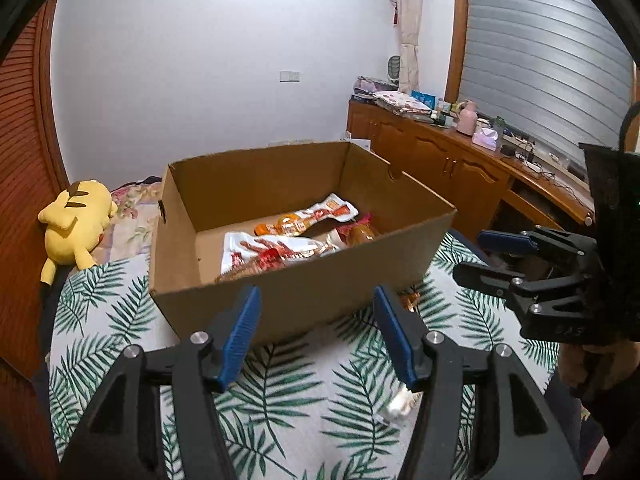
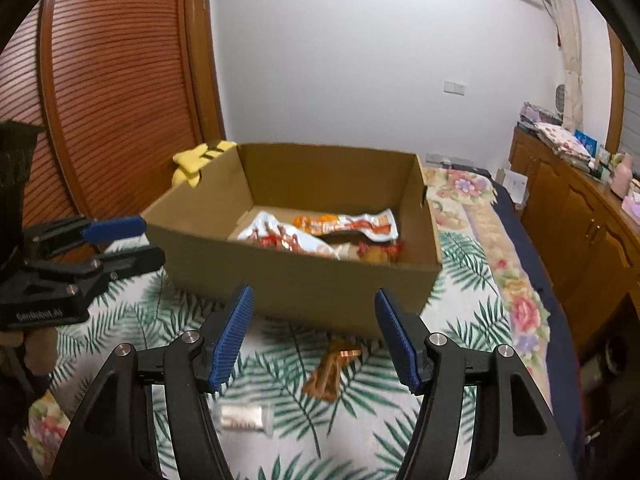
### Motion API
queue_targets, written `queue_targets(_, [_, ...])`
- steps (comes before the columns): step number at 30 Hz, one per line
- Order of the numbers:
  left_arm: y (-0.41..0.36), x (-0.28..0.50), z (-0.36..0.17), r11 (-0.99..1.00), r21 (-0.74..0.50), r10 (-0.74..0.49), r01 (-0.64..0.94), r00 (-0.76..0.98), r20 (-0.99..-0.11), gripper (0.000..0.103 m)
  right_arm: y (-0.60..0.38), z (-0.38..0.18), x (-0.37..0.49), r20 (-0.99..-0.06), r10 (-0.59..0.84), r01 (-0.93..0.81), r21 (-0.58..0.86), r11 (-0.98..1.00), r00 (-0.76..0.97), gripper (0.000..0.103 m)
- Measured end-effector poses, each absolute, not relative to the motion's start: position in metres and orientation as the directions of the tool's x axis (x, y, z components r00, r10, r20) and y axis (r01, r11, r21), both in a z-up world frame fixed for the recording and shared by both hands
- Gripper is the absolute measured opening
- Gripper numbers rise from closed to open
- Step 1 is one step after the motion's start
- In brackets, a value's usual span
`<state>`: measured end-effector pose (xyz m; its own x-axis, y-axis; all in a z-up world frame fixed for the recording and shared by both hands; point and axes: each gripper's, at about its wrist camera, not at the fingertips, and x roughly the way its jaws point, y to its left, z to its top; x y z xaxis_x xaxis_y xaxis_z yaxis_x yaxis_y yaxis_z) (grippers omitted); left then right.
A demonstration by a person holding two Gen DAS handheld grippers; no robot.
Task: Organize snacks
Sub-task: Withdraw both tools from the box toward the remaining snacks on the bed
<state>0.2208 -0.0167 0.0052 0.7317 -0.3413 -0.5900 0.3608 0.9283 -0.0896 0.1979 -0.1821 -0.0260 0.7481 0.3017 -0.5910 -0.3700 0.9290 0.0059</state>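
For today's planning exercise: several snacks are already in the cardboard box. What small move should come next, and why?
Probably lower the right gripper onto the brown snack packet lying on the leaf-print cover just before the cardboard box. Both it and the small white packet are outside the box, both grippers are open and empty, and the brown packet lies nearly between the right gripper's fingers.

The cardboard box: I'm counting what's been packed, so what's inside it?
Inside the cardboard box lie a white-and-red packet, an orange-and-white packet and a brownish snack with red wrapping. The near wall hides the floor closest to the camera.
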Motion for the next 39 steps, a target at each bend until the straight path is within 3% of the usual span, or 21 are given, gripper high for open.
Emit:
queue_targets(21, [-0.025, 0.187, -0.041, 0.919, -0.106, -0.355, 0.38, 0.679, -0.643, 0.059, -0.194, -0.102, 0.222, -0.715, 0.278, -0.329, 0.071, 0.942, 0.641, 0.055])
queue_targets(35, [-0.036, 0.19, -0.065, 0.918, -0.104, -0.347, 0.384, 0.644, -0.682, 0.059, -0.183, -0.126, 0.245, -0.76, 0.238, -0.324, 0.038, 0.945, 0.605, 0.053])
queue_targets(39, [-0.044, 0.191, -0.069, 0.912, -0.104, -0.354, 0.396, 0.633, -0.689, 0.059, -0.179, -0.131, 0.247, -0.773, 0.208, -0.323, 0.004, 0.946, 0.599, 0.044])
